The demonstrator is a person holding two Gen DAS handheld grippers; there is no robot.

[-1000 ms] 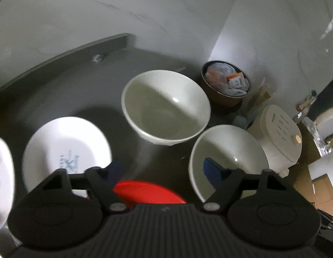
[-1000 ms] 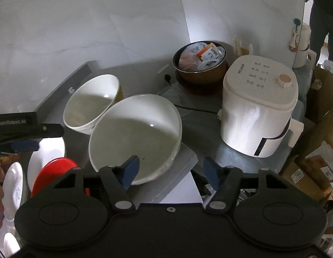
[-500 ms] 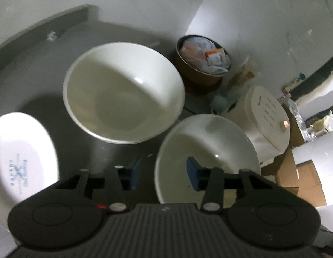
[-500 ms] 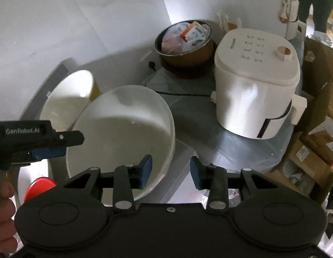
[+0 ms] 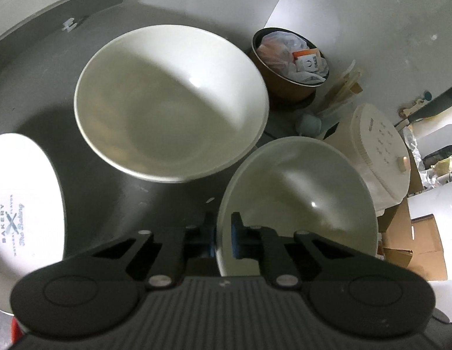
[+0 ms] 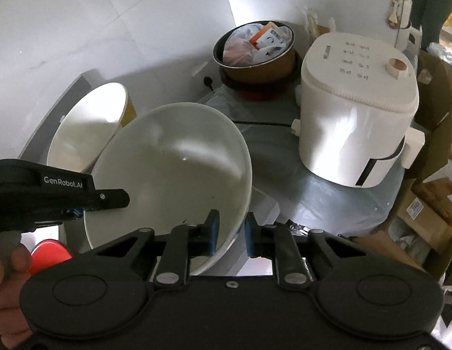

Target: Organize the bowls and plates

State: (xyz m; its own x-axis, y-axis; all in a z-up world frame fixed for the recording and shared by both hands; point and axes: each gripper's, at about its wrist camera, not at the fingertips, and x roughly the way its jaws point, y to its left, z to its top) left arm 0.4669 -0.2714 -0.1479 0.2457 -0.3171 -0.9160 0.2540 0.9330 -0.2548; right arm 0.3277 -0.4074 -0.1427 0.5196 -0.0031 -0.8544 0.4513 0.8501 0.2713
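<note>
1. The near bowl (image 5: 299,204) is gripped at two points of its rim: the left gripper (image 5: 223,234) is closed on the rim's left side, one finger inside and one outside.
2. In the right wrist view, the same bowl (image 6: 170,172) is seen clamped at its near right rim by the right gripper (image 6: 230,234), whose fingers are drawn in narrowly on the bowl wall.
3. The left gripper (image 6: 80,201) is seen there at the bowl's left rim, held by a hand (image 6: 7,268).
4. This bowl lies at the right edge of the dark surface (image 5: 45,67); whether it rests on it or is lifted cannot be told.
5. A printed white plate (image 5: 24,204) lies at the surface's left edge, and a red plate (image 6: 49,252) is seen partly hidden near it.
6. A second, larger-looking bowl (image 5: 170,102) stands upright farther back, just beside the gripped bowl.
7. Beyond the right edge, a white cooker (image 6: 357,116) and a brown pot (image 6: 255,55) filled with bags are seen against the wall.
</note>
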